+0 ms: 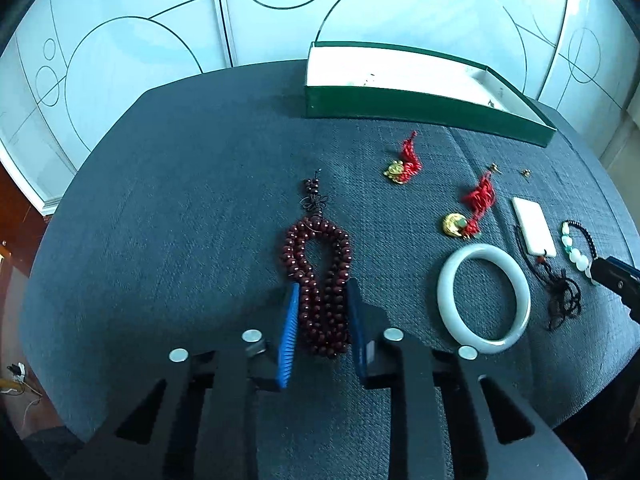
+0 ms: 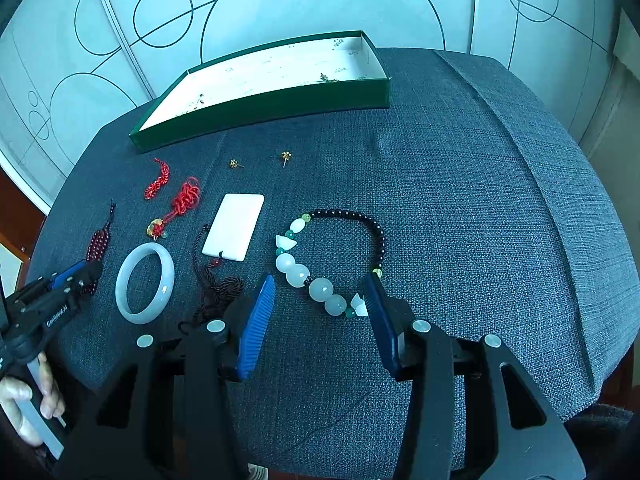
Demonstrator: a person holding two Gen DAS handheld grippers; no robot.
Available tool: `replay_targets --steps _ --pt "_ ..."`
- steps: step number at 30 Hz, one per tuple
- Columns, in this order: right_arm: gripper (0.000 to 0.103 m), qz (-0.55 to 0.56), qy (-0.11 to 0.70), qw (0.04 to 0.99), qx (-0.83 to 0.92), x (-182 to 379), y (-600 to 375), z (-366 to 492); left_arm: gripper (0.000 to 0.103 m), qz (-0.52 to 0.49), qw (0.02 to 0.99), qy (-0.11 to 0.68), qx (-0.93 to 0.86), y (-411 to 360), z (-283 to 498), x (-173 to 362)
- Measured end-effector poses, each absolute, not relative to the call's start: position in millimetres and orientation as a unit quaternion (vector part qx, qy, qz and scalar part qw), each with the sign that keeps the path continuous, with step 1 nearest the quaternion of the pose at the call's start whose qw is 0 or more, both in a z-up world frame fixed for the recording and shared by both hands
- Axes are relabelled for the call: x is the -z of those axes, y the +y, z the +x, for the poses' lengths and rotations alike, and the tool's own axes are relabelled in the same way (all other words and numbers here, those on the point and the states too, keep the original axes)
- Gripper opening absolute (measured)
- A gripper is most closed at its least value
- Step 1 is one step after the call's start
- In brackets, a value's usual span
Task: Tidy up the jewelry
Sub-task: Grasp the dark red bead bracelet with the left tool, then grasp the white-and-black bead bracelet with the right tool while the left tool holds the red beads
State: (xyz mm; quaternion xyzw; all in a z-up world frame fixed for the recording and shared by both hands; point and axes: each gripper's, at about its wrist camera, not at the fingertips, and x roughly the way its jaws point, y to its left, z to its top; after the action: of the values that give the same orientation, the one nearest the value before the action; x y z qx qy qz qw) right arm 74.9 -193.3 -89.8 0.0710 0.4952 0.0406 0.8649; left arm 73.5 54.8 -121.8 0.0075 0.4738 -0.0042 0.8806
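Observation:
A string of dark red beads lies on the grey cloth, and my left gripper is shut on its near end, blue pads pressed against both sides. In the right wrist view the left gripper sits at the far left over those beads. A bracelet of pale jade and black beads lies with its near end between the pads of my right gripper, which stands open and does not grip it. The green box with a white inside stands at the back.
On the cloth lie a pale jade bangle, a white slab pendant on a dark cord, two red knot charms and two small gold earrings. A hand holds the left gripper.

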Motion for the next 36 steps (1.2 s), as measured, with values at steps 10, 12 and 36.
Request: replay_targets --steps 10,12,36 --pt "0.047 0.069 0.495 0.865 -0.043 90.3 -191.5 74.5 0.011 -0.005 0.883 0.470 0.005 57.5 73.4 118.1" --pt "0.047 0.067 0.495 0.865 -0.047 90.6 -190.2 74.2 0.011 -0.007 0.883 0.469 0.005 57.4 73.5 118.4" --pt "0.014 0.031 0.508 0.860 -0.038 101.6 -189.4 87.0 0.013 -0.028 0.883 0.468 0.019 68.5 74.9 118.5"
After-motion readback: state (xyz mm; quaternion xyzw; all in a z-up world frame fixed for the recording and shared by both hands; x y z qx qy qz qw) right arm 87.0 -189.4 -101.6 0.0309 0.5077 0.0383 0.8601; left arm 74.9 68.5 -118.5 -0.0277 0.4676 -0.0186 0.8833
